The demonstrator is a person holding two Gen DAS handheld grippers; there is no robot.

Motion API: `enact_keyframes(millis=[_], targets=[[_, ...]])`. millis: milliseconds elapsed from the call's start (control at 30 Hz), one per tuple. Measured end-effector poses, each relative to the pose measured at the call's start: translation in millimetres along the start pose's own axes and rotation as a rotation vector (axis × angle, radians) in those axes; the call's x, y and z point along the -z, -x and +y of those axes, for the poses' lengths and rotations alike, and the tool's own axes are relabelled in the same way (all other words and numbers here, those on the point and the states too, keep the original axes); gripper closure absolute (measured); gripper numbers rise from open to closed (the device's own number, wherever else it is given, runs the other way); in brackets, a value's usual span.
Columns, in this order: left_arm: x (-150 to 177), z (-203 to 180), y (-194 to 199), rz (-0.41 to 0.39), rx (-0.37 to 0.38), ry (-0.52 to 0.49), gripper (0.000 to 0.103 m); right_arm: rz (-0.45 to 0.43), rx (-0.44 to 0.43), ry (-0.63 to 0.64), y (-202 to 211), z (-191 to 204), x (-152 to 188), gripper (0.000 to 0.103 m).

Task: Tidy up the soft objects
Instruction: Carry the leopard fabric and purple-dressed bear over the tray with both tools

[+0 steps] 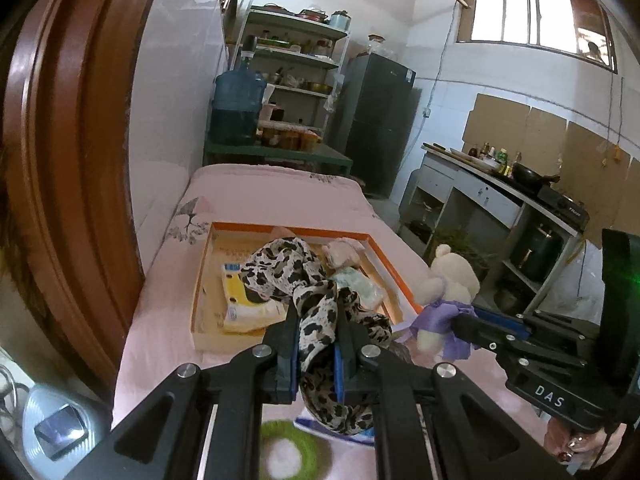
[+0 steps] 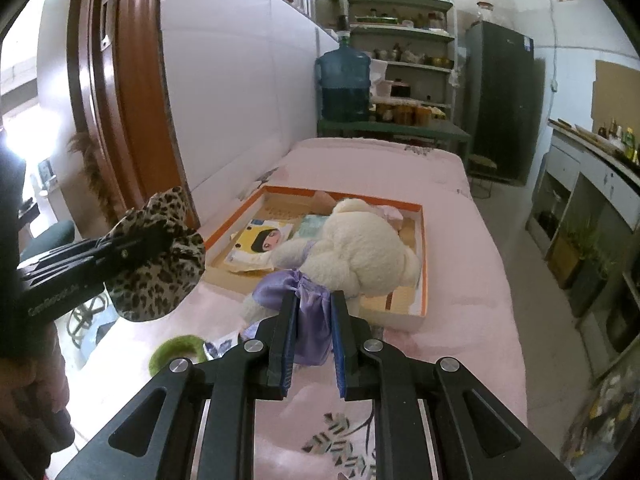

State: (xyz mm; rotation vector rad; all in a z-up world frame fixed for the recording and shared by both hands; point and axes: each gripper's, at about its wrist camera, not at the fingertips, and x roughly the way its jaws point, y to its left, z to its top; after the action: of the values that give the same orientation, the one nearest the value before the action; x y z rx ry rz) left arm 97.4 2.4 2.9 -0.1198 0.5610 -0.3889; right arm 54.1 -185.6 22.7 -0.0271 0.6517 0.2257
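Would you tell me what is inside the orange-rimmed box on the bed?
The box holds a yellow cartoon-face packet and pale soft bundles; the scarf and plush bear hide the rest.

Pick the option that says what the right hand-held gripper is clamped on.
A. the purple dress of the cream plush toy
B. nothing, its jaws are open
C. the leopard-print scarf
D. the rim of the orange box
A: in the right wrist view the right hand-held gripper has its blue pads closed on the purple dress of the cream plush toy; the leopard-print scarf sits in the left hand-held gripper.
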Motion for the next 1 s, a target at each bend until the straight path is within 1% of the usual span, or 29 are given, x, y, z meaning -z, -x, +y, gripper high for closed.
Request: enact_keyframes(millis=[367,600,767,1000], targets=[[-25.1,5.1,-34.4,-0.007,-0.077,-0.023,0.091,-0.011,-0.01,-0.035,-27.2,-15.8,-29.6,0.087],[-34.5,10.3,-65.6,0.02,-0.091,-0.035,0.091,0.003,-0.013,-0.037,-52.8,-23.9,-41.9,0.087],[-41.1,12.4,-80.9,0.032,-0.097,-0.046,0.091,0.022,-0.014,-0.035,-74.3,-31.9,-48.6,0.087],[-53.7,22.9,-103.7,0.064,-0.085,-0.024,0.091,0.024,-0.003,-0.004,-95.3,-36.9,-62.1,0.087]])
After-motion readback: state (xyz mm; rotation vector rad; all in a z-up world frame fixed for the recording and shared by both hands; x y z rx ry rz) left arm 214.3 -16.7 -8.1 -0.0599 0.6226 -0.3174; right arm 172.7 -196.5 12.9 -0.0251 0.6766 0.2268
